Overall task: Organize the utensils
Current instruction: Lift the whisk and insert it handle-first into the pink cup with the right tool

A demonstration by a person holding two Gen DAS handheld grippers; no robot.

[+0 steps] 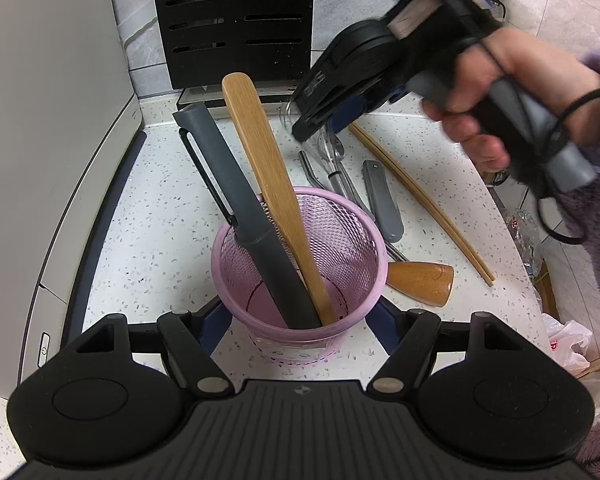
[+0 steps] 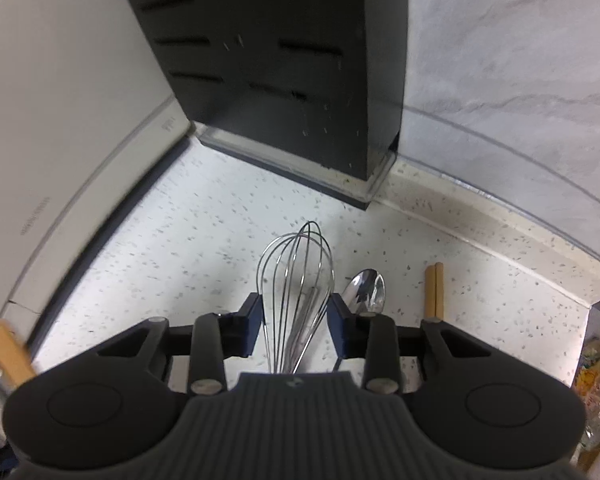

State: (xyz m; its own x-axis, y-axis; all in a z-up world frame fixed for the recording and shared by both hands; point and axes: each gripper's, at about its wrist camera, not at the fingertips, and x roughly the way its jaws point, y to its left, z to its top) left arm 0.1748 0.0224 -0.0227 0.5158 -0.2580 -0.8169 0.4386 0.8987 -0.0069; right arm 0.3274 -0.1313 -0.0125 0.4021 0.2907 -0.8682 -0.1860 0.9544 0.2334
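A pink mesh cup [image 1: 300, 280] stands on the speckled counter between the fingers of my left gripper [image 1: 298, 320], which are shut on its sides. In it lean a dark grey peeler [image 1: 240, 208] and a wooden spatula [image 1: 272, 176]. My right gripper [image 2: 296, 324] is over the pile of utensils behind the cup; it also shows in the left wrist view [image 1: 332, 116]. A wire whisk [image 2: 296, 280] lies between its fingers, which stand apart at its sides. A metal spoon [image 2: 366, 290] lies just right of it.
Behind the cup lie a grey handle [image 1: 382, 200], wooden chopsticks [image 1: 424, 200], a wooden scoop [image 1: 420, 282] and metal pieces [image 1: 332, 176]. A black slotted knife block [image 1: 236, 20] stands at the back wall. A white appliance [image 1: 48, 140] is left. Plastic bags [image 1: 568, 344] are right.
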